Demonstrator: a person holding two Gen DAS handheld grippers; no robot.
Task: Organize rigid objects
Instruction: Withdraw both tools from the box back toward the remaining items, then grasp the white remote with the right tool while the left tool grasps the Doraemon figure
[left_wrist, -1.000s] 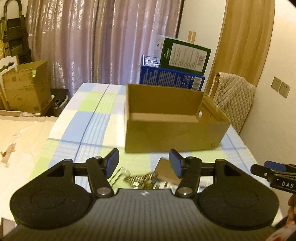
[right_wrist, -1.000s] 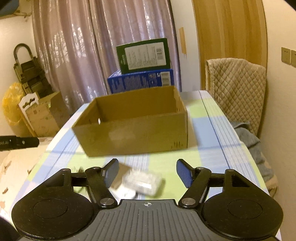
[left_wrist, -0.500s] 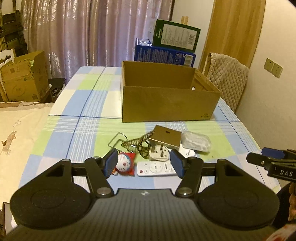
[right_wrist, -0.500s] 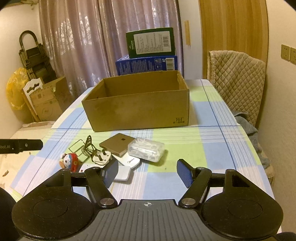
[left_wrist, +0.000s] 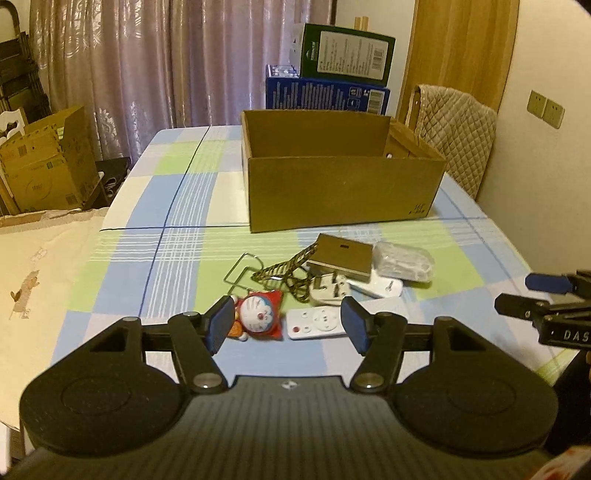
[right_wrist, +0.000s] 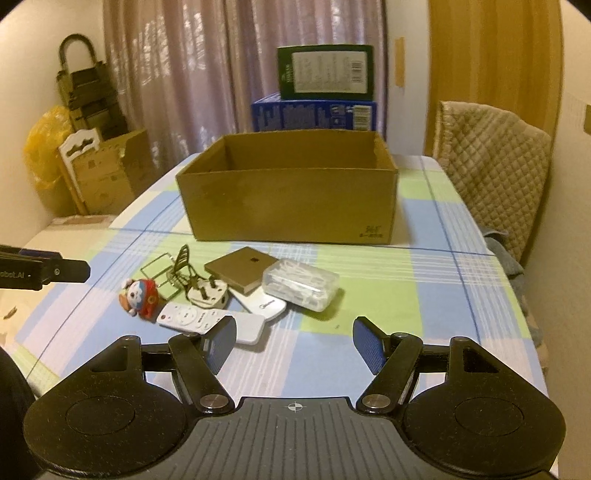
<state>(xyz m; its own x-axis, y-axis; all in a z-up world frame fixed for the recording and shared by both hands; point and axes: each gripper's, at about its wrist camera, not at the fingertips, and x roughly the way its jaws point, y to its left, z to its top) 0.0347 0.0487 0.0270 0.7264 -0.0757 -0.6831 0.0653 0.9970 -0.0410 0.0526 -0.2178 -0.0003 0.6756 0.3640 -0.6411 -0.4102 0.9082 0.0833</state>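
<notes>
Rigid objects — toy figure (left_wrist: 259, 314), remote (left_wrist: 317, 324), plug (left_wrist: 328, 290), brown box (left_wrist: 341, 256), clear case (right_wrist: 300, 283) — all lie clustered mid-frame before cardboard box (right_wrist: 291, 206). Nothing visibly packed; all remains. Left gripper (left_wrist: 288, 325), right gripper (right_wrist: 295, 345): jaws released, empty.

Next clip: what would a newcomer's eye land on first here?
The big open cardboard box in the middle of the checked tablecloth. Then the clutter just in front of it, on the near side: a red cartoon toy, a white remote, a plug and a clear plastic case.
</notes>
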